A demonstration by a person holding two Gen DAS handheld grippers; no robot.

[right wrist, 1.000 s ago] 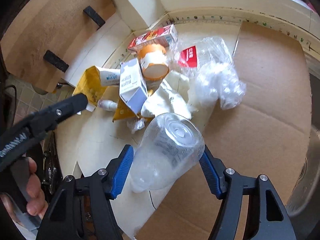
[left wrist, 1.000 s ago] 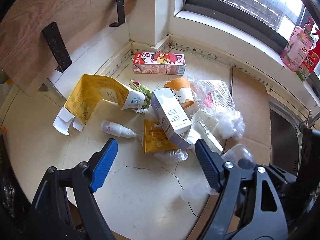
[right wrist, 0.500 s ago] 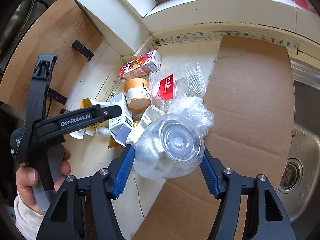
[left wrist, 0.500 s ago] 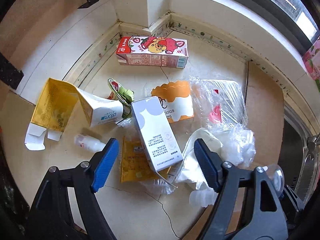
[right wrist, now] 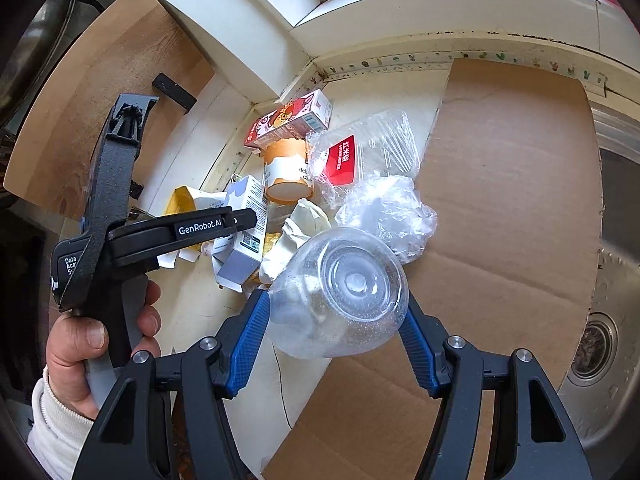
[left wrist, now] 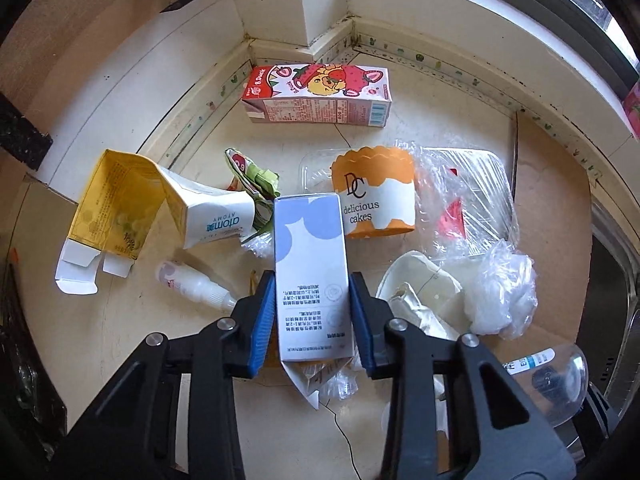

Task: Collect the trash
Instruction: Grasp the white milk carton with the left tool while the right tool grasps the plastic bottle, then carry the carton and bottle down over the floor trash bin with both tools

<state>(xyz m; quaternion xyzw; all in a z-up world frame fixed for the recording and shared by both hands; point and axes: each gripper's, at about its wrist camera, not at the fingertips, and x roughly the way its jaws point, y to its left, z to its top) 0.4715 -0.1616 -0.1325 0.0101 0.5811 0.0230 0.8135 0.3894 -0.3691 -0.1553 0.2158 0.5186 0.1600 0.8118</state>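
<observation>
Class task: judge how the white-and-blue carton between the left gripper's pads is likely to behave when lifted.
The white-and-blue carton probably weighs little: its near flap hangs torn open. Thin card may dent as the left gripper jaws close on it. Its flat sides should resist rolling or slipping.

Passage toward the corner is blocked by heaped trash — cake cup [left wrist: 374, 194], strawberry carton [left wrist: 320, 94], crumpled plastic [left wrist: 502, 294] — while the bare cardboard sheet [right wrist: 512, 184] is left open.
</observation>
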